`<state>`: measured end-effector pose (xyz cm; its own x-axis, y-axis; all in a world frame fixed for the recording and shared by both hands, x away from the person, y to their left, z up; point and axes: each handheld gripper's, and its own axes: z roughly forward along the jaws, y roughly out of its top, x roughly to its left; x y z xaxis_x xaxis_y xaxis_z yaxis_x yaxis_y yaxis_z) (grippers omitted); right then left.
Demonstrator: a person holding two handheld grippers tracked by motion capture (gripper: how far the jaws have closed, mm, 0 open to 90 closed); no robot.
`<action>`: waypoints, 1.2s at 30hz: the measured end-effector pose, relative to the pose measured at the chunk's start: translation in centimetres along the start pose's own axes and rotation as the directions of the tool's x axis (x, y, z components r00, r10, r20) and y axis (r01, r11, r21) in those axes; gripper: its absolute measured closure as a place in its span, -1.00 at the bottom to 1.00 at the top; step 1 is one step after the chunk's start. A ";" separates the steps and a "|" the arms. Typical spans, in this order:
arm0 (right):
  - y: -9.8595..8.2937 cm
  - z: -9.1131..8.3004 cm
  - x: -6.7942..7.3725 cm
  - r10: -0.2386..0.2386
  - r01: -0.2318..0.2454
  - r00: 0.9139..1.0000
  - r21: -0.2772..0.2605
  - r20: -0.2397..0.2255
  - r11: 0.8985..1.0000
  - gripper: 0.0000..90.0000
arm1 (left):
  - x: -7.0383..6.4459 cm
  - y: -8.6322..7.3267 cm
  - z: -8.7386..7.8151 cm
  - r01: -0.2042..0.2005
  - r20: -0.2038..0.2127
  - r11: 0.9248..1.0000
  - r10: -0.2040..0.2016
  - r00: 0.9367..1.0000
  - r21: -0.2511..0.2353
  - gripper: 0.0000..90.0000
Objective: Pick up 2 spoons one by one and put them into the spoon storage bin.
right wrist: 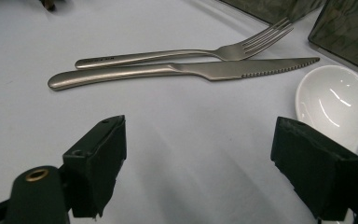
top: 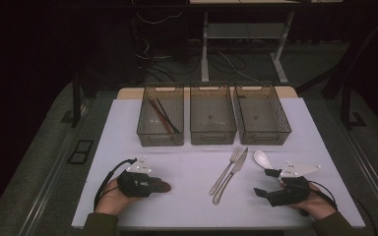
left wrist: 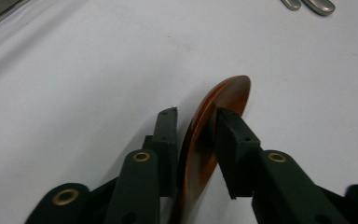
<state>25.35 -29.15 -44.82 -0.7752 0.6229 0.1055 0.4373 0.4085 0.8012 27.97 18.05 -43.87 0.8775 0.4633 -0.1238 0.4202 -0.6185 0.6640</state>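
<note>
My left gripper [top: 150,184] [left wrist: 198,126] rests low at the table's front left, shut on a brown wooden spoon [top: 163,186] [left wrist: 226,93] held on edge, its bowl poking out past the jaws. At the front right my right gripper [top: 264,182] [right wrist: 198,163] is open with bare table between its jaws. Just beyond it lie a steel fork [top: 225,169] [right wrist: 168,55] and a steel knife [top: 231,176] [right wrist: 168,71] side by side. A white ceramic spoon [top: 262,158] [right wrist: 334,102] lies to the right of the knife, beside one right jaw.
Three dark see-through bins stand in a row at the back of the white table [top: 192,201]: the left bin [top: 160,137] holds dark chopsticks [top: 163,115], while the middle bin [top: 213,136] and right bin [top: 263,136] look bare. Desk legs and cables stand behind the table.
</note>
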 end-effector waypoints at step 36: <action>0.2 0.4 0.1 0.024 -0.023 1.000 -0.018 0.014 1.000 -0.71 | 0.2 1.8 -0.5 0.059 -0.016 0.995 -0.060 0.998 -0.083 0.81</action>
<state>25.51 -28.73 -44.87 -0.7582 0.6415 0.1162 0.4471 0.3820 0.8088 28.75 17.35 -42.37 0.8470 0.5095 -0.1518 0.4501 -0.5353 0.7147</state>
